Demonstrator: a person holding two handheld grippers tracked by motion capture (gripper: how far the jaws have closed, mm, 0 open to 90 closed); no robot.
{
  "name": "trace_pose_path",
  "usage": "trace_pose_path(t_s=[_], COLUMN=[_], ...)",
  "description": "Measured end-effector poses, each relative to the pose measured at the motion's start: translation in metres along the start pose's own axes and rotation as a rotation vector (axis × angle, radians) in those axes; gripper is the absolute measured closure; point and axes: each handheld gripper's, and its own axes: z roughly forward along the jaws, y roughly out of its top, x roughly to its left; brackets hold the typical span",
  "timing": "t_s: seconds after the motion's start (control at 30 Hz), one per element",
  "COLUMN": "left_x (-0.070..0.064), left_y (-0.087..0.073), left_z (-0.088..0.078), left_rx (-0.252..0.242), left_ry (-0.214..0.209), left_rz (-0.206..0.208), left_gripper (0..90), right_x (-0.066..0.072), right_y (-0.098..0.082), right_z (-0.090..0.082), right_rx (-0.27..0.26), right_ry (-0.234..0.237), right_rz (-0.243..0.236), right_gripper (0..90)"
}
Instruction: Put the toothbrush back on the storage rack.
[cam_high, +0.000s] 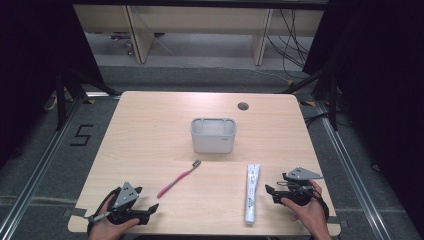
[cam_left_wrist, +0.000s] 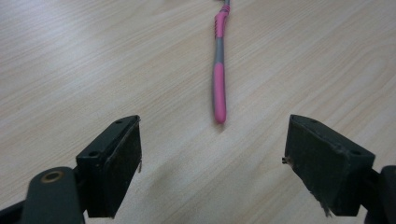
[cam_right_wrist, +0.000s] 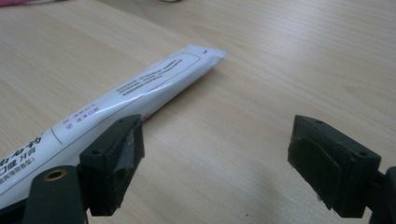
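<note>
A pink and grey toothbrush (cam_high: 178, 178) (cam_left_wrist: 218, 79) lies at an angle on the wooden table (cam_high: 150, 135), in front of a white holder cup (cam_high: 213, 134). To its right lies a white toothpaste tube (cam_high: 251, 193) (cam_right_wrist: 116, 100). My left gripper (cam_high: 145, 200) (cam_left_wrist: 212, 168) is open near the table's front left, its jaws pointed at the handle end of the toothbrush, a short way from it. My right gripper (cam_high: 270, 194) (cam_right_wrist: 215, 163) is open at the front right, its jaws just right of the tube, with the left jaw close against the tube's side.
A round cable hole (cam_high: 243, 106) sits near the table's far edge. Beyond the table are a grey floor, a wooden bench frame (cam_high: 200, 30) and black tripod legs (cam_high: 65, 95) on both sides. The table's front edge (cam_high: 210, 232) runs just under the hands.
</note>
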Motion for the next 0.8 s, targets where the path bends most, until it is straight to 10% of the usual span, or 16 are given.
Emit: trace_pose_path(t_s=[0.8], left_x=[0.0011], left_y=[0.0029], left_z=[-0.0021], left_rx=[-0.019], left_ry=[-0.018], left_rz=[-0.003], left_gripper=[33.0], right_x=[-0.0019], right_y=[-0.0005], right_z=[0.0019], right_rx=[0.002], right_ry=[0.011], right_rz=[0.010], right_gripper=[22.1])
